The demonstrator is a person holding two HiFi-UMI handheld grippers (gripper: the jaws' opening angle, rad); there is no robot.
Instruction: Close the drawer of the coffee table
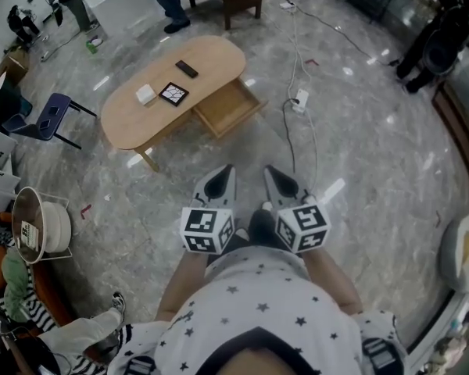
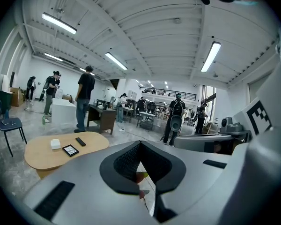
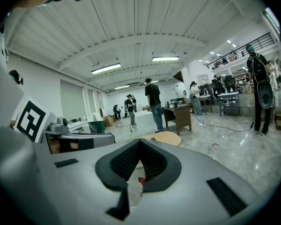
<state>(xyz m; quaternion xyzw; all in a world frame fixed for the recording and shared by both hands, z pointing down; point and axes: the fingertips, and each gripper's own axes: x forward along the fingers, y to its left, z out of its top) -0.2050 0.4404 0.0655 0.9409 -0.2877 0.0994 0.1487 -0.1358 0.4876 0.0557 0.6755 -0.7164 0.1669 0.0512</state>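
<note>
Person standing well back from a wooden coffee table (image 1: 211,57) whose drawer (image 1: 228,108) juts open from its near long edge, left gripper (image 1: 228,172) and right gripper (image 1: 271,172) both empty with jaws pressed together; the stiff, likely light drawer suits a square push on its front panel

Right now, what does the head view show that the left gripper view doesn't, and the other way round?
Only the head view: the coffee table's open drawer, pulled out toward the person, and the power strip with its cable on the floor. Only the left gripper view: the ceiling strip lights overhead. Both: the coffee table top with its remote, white box and black-framed square, the blue chair, and the left hand-held gripper, shut.
</note>
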